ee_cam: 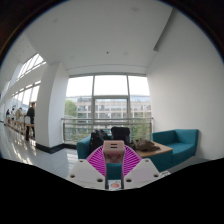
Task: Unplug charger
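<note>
A small boxy, pale brown charger (113, 151) sits between the two magenta pads of my gripper (113, 146). Both pads press against its sides, so the gripper is shut on it. It is held up in the air, with no socket or cable in view. The white bases of the fingers (90, 172) spread out below the pads. The lower part of the charger is hidden between the fingers.
Beyond the fingers is a large bright hall with tall windows (110, 95) and a railing. A teal sofa (182, 145) and a low wooden table (152, 148) stand right of the fingers, and dark bags (100, 138) lie on teal seats behind them. A person (29, 120) stands far left.
</note>
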Action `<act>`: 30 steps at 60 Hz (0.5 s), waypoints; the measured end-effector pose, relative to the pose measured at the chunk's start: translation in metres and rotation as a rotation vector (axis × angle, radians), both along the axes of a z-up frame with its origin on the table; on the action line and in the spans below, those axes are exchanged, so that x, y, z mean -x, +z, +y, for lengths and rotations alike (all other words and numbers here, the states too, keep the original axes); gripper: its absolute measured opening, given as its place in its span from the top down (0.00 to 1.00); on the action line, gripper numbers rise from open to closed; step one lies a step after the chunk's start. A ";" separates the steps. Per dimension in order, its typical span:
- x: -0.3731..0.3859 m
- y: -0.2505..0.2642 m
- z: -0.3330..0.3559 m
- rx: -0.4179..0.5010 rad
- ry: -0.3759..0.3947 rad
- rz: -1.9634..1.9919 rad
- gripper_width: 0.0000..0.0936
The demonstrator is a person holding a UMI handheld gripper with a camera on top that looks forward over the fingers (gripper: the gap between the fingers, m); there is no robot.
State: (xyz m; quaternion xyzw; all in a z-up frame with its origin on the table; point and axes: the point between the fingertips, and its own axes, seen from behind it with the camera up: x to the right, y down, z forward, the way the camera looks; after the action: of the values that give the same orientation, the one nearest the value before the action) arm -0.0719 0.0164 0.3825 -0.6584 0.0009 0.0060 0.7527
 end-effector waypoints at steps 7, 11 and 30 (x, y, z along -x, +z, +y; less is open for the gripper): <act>-0.064 0.020 -0.016 -0.012 -0.063 0.004 0.82; -0.110 -0.030 -0.015 0.073 -0.092 -0.006 0.81; -0.139 -0.299 -0.030 0.548 -0.076 0.088 0.81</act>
State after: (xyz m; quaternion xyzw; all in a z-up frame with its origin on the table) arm 0.0670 -0.0139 0.0836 -0.8359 0.0598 0.0057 0.5455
